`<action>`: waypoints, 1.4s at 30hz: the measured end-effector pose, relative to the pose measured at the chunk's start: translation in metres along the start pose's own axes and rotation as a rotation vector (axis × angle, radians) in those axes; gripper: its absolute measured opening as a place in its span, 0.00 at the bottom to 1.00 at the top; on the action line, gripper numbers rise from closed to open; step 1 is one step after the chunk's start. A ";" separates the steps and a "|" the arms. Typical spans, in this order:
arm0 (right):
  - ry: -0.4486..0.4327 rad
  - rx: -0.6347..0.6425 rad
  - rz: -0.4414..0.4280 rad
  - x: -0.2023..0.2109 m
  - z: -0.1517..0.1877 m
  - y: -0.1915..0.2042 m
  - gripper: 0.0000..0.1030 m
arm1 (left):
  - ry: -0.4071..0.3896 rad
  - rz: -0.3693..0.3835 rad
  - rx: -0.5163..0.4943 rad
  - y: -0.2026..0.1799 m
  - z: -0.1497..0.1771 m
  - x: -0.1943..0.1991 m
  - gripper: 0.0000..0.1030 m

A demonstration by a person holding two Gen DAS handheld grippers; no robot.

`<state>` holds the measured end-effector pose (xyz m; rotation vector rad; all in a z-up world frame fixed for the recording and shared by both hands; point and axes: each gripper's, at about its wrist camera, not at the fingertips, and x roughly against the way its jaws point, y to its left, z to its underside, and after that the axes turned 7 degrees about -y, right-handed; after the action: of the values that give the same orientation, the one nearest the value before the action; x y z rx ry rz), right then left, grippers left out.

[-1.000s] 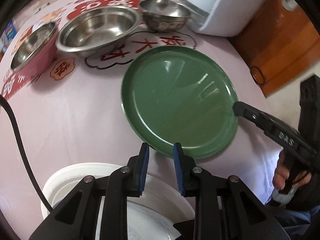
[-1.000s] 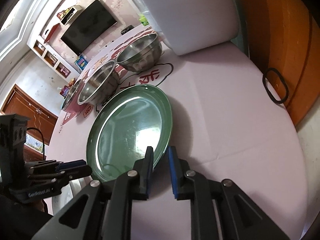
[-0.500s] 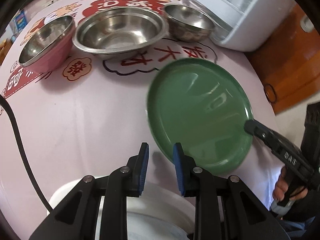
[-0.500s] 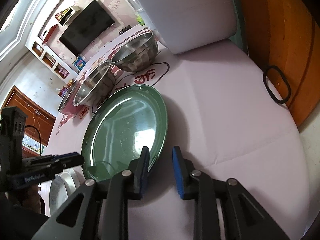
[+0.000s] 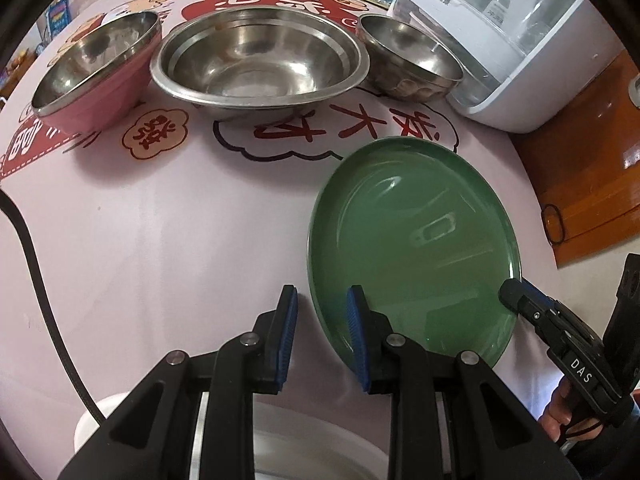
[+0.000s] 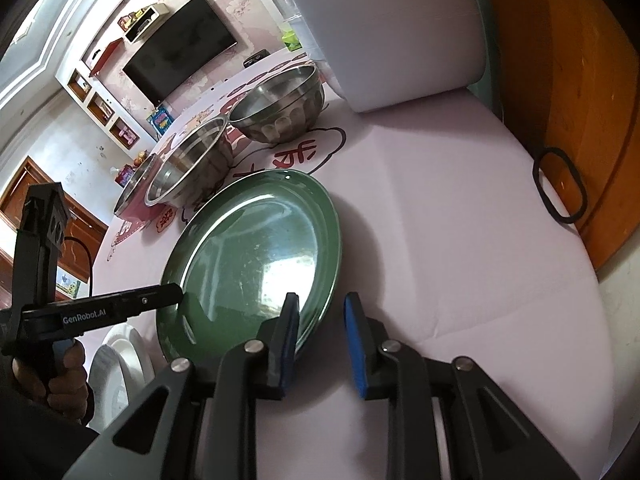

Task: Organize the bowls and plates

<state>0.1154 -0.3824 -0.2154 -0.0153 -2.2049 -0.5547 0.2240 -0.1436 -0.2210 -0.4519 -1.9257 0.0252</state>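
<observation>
A white dish (image 5: 320, 444) sits nearest, under the left hand-held gripper (image 5: 320, 312), which is released with nothing between its pads. The right hand-held gripper (image 6: 322, 312) has just been closing, its pads still apart beside the rim of the green plate (image 5: 416, 240) lying on the desk (image 5: 180, 220). Farther back stand a pink bowl (image 5: 100, 92), a large steel bowl (image 5: 260, 60) and a small steel bowl (image 5: 408, 56).

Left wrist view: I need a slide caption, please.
Left gripper over the edge of a green plate, right gripper at its opposite rim, three steel bowls behind.
</observation>
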 end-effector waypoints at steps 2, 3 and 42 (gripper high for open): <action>0.006 -0.005 -0.014 -0.001 0.000 0.000 0.13 | -0.001 0.002 -0.007 -0.001 0.000 0.000 0.23; 0.007 0.003 -0.007 -0.001 0.000 0.001 0.13 | -0.001 0.005 -0.013 -0.002 0.000 0.000 0.23; -0.043 0.197 -0.121 0.057 0.022 0.077 0.13 | -0.150 -0.026 0.091 0.025 0.069 0.110 0.21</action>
<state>0.0778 -0.3138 -0.1558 0.2134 -2.3039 -0.4038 0.1341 -0.0723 -0.1562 -0.3723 -2.0683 0.1326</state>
